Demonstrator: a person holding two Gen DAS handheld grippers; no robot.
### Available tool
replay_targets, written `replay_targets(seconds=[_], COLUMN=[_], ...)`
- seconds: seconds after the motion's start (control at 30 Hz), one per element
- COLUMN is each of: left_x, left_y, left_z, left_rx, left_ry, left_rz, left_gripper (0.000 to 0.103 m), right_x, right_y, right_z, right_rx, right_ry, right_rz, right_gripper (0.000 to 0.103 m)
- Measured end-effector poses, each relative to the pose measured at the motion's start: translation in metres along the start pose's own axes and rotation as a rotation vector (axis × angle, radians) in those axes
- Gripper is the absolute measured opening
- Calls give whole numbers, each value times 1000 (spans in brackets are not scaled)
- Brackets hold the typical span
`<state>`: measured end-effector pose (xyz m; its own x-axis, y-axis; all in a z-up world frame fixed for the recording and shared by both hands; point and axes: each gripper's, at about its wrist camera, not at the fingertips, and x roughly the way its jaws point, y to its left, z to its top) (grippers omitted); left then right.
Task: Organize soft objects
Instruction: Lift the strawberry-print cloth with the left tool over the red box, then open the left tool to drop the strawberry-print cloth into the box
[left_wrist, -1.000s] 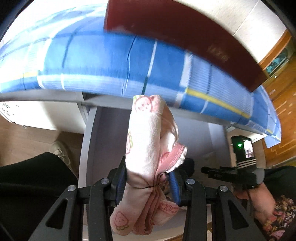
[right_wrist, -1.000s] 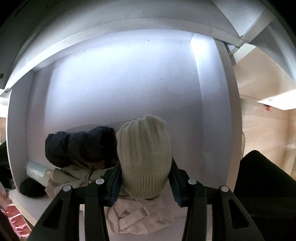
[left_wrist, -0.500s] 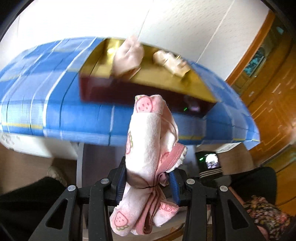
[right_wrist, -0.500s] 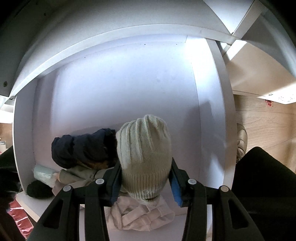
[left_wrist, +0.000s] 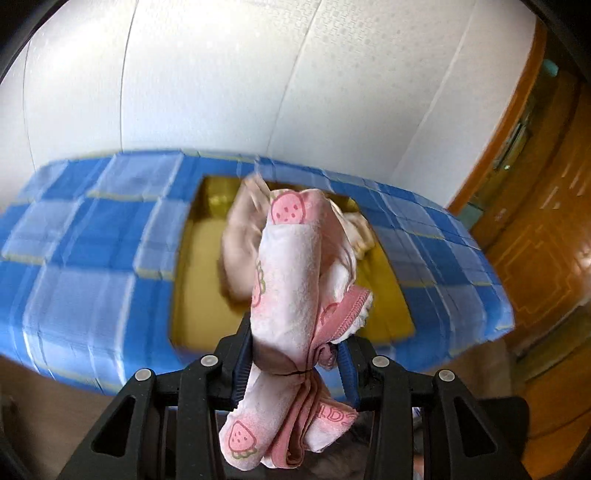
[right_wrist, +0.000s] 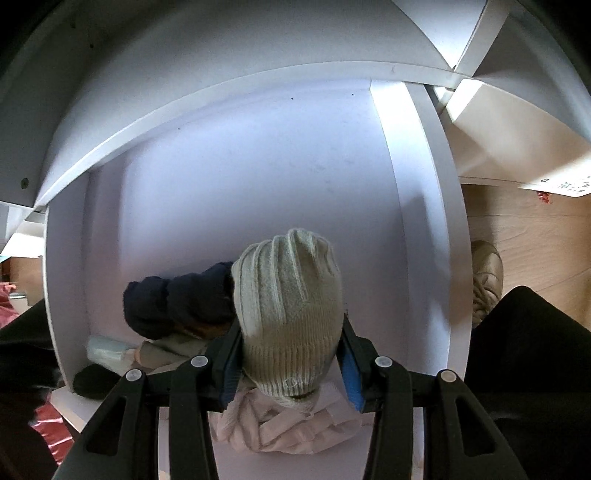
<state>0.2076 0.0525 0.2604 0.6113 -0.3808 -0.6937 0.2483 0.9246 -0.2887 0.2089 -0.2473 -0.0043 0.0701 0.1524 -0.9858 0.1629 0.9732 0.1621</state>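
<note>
Left gripper pinches a pink strawberry towel, held above a yellow-lined box on the blue checked cloth, beige clothes inside. Right gripper clamps a cream knit hat over a white shelf compartment, beside a dark bundle and pale clothes.

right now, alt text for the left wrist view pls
The left tool grips a rolled pink strawberry-print cloth above a yellow-lined box that sits on a blue checked tablecloth. Pale pink fabric already lies in the box, with a white wall behind.
</note>
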Motion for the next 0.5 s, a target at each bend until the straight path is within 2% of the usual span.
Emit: replay_targets(seconds=[0.2,0.33,0.5], left_x=[37,62,101], left_y=[12,19,26], left_z=[54,67,84], left_rx=[4,6,52], left_ry=[27,59,106], left_rz=[84,127,220], left_gripper=[41,41,41], right_x=[-7,-8,-22], right_y=[-10,-16,-13], right_z=[-6,-9,-14], right_rx=[13,33,23], right_ry=[-6,-2,-18], right_rz=[33,53,81], right_gripper=[45,45,45])
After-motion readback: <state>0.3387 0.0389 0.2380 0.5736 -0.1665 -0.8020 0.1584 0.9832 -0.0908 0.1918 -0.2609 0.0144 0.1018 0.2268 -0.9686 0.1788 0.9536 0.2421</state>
